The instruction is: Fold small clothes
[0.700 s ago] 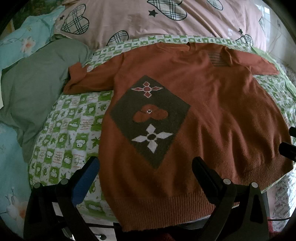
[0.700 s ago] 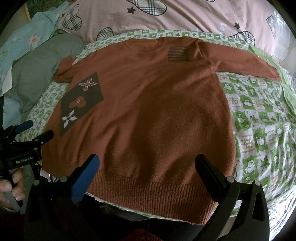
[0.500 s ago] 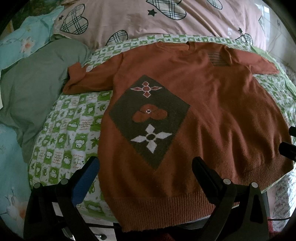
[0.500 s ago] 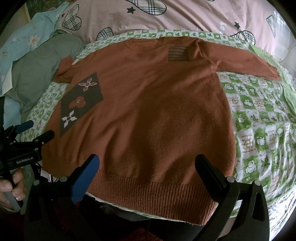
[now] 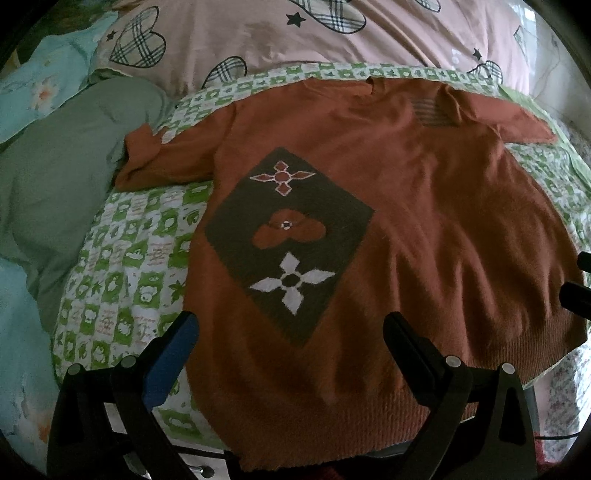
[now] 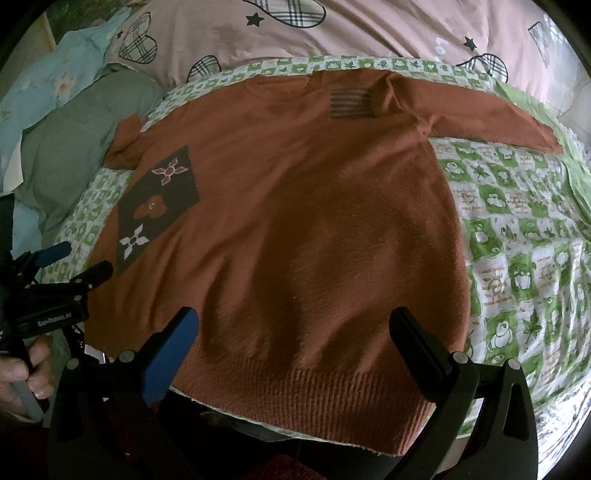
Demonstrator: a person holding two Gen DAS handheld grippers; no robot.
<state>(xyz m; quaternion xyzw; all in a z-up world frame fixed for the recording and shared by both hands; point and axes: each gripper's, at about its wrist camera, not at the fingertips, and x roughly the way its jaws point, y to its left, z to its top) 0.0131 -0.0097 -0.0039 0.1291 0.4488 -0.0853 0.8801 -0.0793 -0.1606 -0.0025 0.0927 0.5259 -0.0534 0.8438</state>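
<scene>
I see a bed (image 6: 517, 236) under a green-and-white checked sheet, with a pink quilt (image 5: 295, 33) printed with plaid hearts along its far edge and a grey-green pillow (image 5: 55, 177) at its left edge. A rust-orange sweater (image 6: 314, 221) lies spread flat, front up, across the middle of the bed, its ribbed hem at the near edge and both sleeves stretched out toward the sides. A dark diamond patch (image 5: 288, 240) with flower shapes sits on its left half. My left gripper (image 5: 288, 328) hovers over the hem near the left corner, jaws spread wide, nothing between them. My right gripper (image 6: 291, 325) hangs above the hem's middle, likewise released.
</scene>
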